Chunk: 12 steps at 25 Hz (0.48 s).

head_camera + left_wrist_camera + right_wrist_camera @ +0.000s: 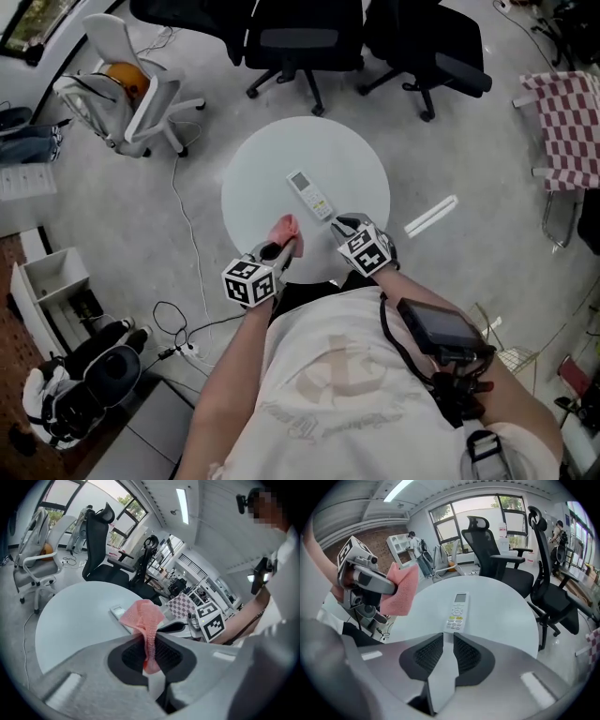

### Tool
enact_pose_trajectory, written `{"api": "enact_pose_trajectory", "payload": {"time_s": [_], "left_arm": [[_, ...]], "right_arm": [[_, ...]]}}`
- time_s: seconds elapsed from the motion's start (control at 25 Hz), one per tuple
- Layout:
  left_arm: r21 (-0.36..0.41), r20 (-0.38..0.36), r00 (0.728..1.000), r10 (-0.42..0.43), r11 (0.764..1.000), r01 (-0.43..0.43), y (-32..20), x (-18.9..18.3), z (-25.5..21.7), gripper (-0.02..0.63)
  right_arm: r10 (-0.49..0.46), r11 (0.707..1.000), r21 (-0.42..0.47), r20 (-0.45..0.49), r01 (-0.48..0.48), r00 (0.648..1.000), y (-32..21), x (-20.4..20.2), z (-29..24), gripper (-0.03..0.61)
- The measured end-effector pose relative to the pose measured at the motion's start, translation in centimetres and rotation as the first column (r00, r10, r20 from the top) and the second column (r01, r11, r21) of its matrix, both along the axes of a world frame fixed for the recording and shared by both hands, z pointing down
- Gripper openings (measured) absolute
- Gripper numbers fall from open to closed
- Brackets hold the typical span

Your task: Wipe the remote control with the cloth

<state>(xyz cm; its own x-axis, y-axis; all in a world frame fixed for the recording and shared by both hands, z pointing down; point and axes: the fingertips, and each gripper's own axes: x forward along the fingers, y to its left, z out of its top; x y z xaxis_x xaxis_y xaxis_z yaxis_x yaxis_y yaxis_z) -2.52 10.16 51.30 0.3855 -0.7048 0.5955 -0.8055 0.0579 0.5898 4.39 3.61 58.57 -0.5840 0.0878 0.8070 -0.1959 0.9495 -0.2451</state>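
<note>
A white remote control (pixel 309 195) lies on the round white table (pixel 262 169), right of centre, with its screen end away from me. My left gripper (pixel 284 248) is shut on a pink cloth (pixel 285 228) and holds it above the table's near edge, left of the remote. The cloth (pixel 143 618) bunches up out of the jaws of the left gripper (pixel 149 637). My right gripper (pixel 339 225) hovers at the remote's near end. In the right gripper view the jaws of the right gripper (pixel 448 637) stand slightly open with nothing between them, and the remote (pixel 457 612) lies just beyond the tips.
Black office chairs (pixel 300 42) crowd the table's far side. A white chair (pixel 127 89) stands at the far left. A checkered cloth (pixel 570 127) hangs on a rack at right. A cable (pixel 187 220) runs over the floor on the left, near a white shelf (pixel 52 281).
</note>
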Motion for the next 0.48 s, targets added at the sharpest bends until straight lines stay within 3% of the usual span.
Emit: {"api": "enact_pose_trajectory", "payload": {"time_s": [0.28,0.48], "left_arm": [[-0.007,-0.007,0.996,0.086,0.996,-0.086,-2.6,-2.6,0.8,0.021],[-0.031,-0.026,0.990,0.140,0.990,-0.140,-4.4,-2.4,1.6,0.021]], "right_arm": [[0.100,0.995,0.017,-0.068,-0.099,0.993,-0.6,-1.9,2.6,0.233],[0.112,0.994,0.009,-0.104,-0.112,0.988,-0.6,-2.3,4.1,0.291]]}}
